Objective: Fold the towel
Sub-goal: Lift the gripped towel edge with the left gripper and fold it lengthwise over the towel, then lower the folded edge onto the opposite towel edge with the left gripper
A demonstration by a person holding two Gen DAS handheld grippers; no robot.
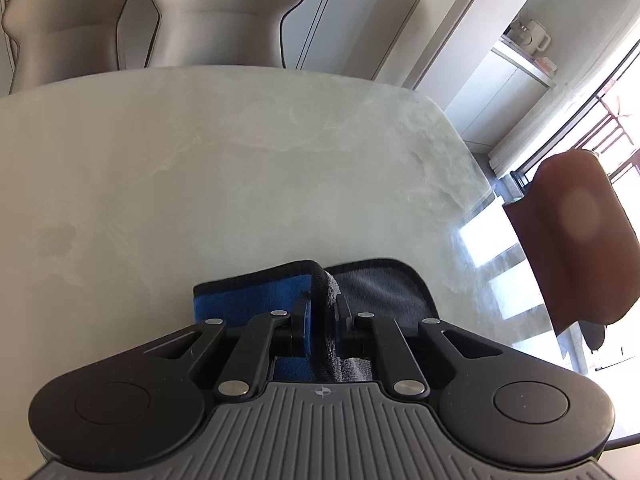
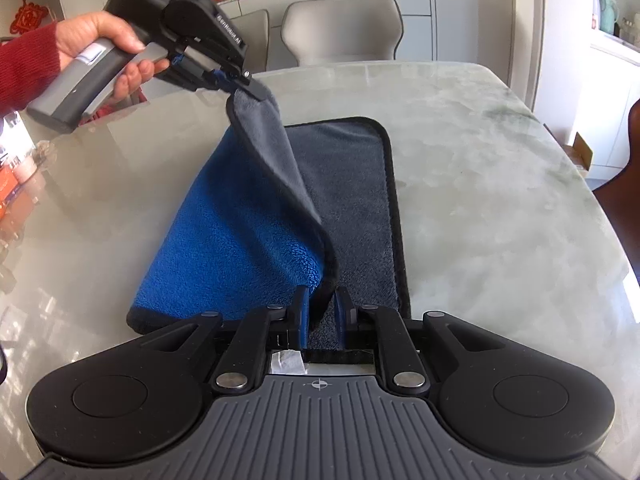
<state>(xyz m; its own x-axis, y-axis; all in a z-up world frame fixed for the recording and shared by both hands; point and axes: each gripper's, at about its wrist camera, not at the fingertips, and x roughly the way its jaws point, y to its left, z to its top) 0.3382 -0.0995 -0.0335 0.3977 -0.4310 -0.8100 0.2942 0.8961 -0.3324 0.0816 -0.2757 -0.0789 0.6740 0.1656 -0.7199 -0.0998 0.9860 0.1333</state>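
- The towel point(image 2: 352, 208) is a soft, limp microfibre cloth: where it is lifted it hangs in a smooth curve and droops between the two holds, so I judge it light and unable to keep any shape of its own.
- Its plush pile should give the pads good bite; slipping looks unlikely, though the thick bound hem is the surest place to hold.
- Best taken at the corners of one edge, as now, so the raised edge stays taut and can be laid straight onto the opposite edge.
- One face is bright blue, the other dark grey, with a black binding round the rim and rounded corners.
- The towel lies on the pale marbled desk point(image 2: 500, 184); its right part is flat, grey side up, while its left part is raised and turned over, showing blue beneath.
- The left claw point(image 2: 250, 84), held in the person's left hand point(image 2: 100, 46), is pressed together on the far corner, lifted clear of the desk.
- The right claw point(image 2: 322, 312) pinches the near corner of the same raised edge, low over the desk.
- In the left wrist view, the left claw point(image 1: 322, 316) grips the hem edge-on, blue on one side, grey on the other.
- Beige chairs point(image 2: 340, 28) stand beyond the desk.
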